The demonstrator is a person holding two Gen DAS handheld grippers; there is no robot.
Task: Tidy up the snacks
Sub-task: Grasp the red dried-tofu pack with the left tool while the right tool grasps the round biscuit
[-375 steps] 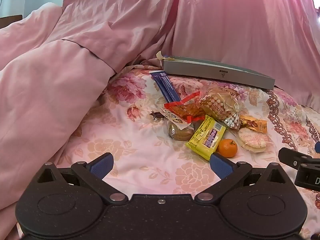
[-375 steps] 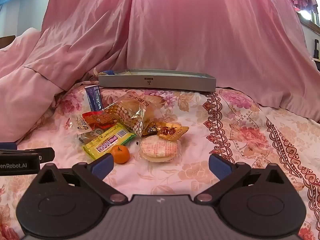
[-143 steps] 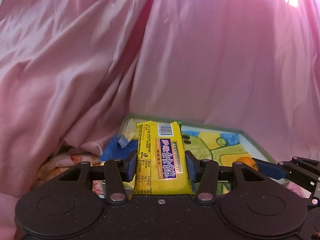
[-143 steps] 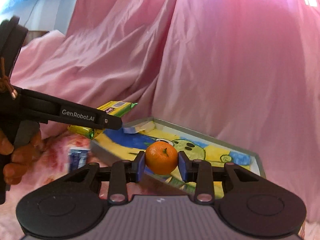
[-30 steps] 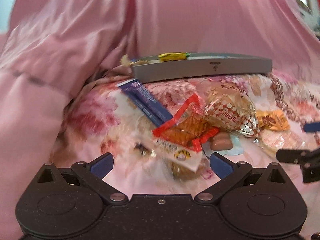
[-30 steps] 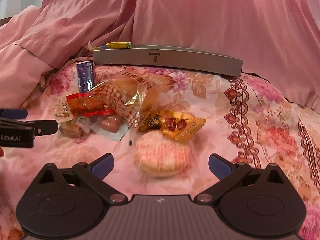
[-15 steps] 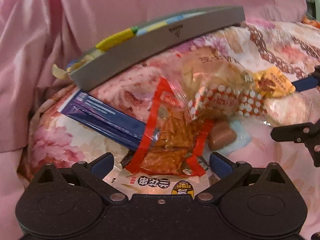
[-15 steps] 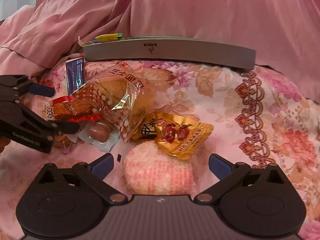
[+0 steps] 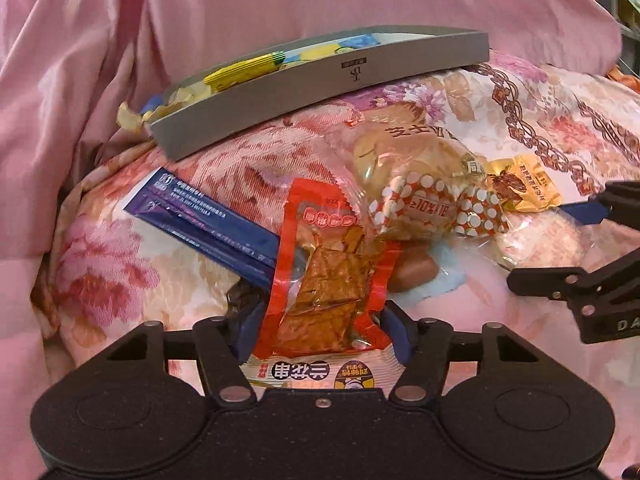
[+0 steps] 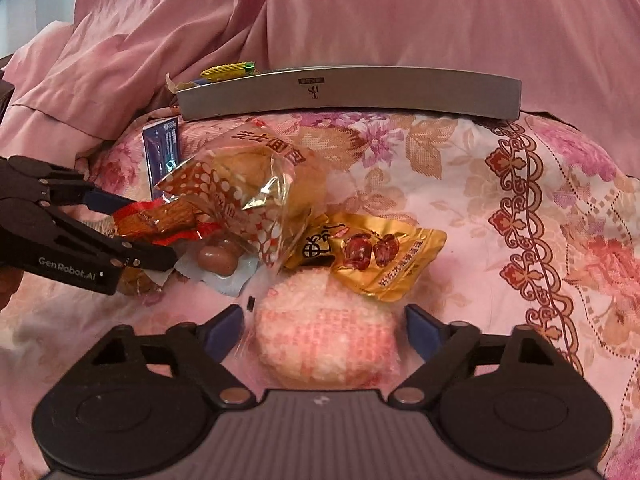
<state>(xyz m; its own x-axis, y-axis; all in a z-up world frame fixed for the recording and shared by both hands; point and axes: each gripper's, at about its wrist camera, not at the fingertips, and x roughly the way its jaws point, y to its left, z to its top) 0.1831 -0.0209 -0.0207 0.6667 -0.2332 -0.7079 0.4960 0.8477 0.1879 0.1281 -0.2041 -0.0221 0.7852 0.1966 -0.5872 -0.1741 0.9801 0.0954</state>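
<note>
Left wrist view: the left gripper (image 9: 320, 324) is clamped on the red-edged snack packet (image 9: 326, 280), which lies over a blue sachet (image 9: 208, 224) at 10 o'clock. Right wrist view: the right gripper (image 10: 324, 326), jaws wide, straddles the pink rice cracker (image 10: 324, 340); the gold packet (image 10: 372, 256) touches it at 1 o'clock, the grey tray (image 10: 352, 92) at 12 o'clock.
</note>
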